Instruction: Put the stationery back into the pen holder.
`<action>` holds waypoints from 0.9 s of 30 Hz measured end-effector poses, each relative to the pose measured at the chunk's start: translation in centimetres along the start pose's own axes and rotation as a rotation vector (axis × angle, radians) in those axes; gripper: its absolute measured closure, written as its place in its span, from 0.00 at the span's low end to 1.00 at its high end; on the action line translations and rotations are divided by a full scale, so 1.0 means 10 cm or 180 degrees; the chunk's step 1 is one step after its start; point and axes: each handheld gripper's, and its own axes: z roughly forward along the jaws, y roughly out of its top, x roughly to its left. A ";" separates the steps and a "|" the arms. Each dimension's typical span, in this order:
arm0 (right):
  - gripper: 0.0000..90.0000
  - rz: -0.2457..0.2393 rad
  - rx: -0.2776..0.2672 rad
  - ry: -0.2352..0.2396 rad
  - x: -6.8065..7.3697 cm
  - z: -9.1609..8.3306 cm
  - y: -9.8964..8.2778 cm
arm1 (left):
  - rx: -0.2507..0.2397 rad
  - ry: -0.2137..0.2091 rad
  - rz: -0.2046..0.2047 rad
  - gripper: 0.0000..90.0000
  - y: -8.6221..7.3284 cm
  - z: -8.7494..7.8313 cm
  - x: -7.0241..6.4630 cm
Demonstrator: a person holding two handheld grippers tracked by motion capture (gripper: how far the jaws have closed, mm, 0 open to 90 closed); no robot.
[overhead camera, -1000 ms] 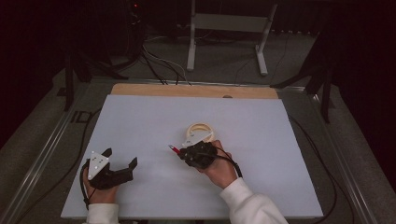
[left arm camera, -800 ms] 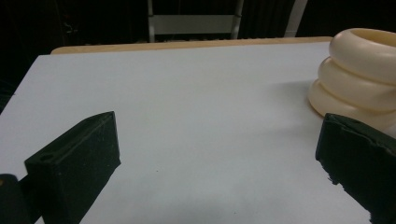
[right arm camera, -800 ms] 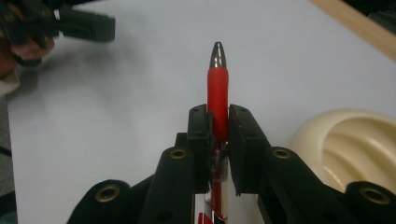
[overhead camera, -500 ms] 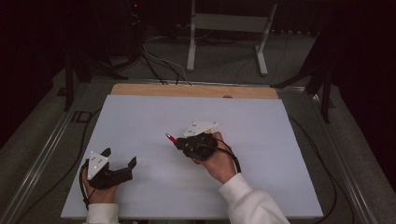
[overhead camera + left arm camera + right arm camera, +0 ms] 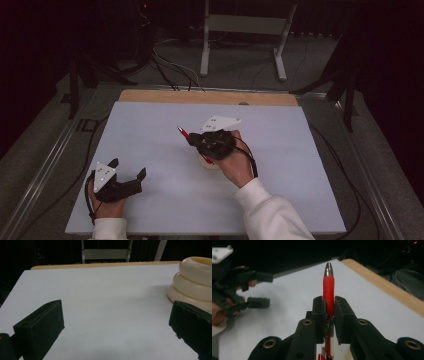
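my right gripper (image 5: pixel 328 305) is squeezing a red pen (image 5: pixel 328 293). both pads press on its red rubber part, and the silver tip sticks out past them. from the high view that gripper (image 5: pixel 188 137) sits over the middle of the white table (image 5: pixel 310 165), and the pen (image 5: pixel 183 132) points up and to the left. under my right hand i can see a bit of a cream holder (image 5: pixel 209 162) standing on the table.

my left gripper (image 5: pixel 128 171) is down near the front left corner, well apart from the pen. its pads are spread wide with nothing between them. its own camera looks across the bare table, and the cream holder (image 5: pixel 193 282) shows on the right as three fat rings stacked up.

i cannot read any words or labels on the pen, the holder or the grippers.
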 end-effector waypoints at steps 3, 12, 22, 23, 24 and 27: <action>0.89 0.0051 -0.0075 -0.0038 -0.06 -0.03 0.03 | 0.0002 0.0001 -0.0004 0.00 0.00 0.00 0.00; 0.89 0.0102 -0.0234 -0.0209 -0.21 -0.01 0.07 | 0.0014 -0.0004 -0.0004 0.00 0.00 0.01 0.00; 0.89 0.0206 -0.0286 -0.0289 -0.44 0.03 0.00 | 0.0024 -0.0021 0.0003 0.00 -0.01 0.01 0.00; 0.89 0.0207 -0.0294 -0.0295 -0.45 0.04 -0.01 | 0.0029 -0.0020 0.0006 0.00 -0.01 0.01 0.00; 0.89 0.0199 -0.0295 -0.0309 -0.47 0.04 -0.01 | 0.0029 -0.0021 0.0003 0.00 -0.01 0.01 0.00; 0.89 0.0222 -0.0330 -0.0379 -0.50 0.04 -0.03 | 0.0029 -0.0026 0.0004 0.00 -0.01 0.01 0.00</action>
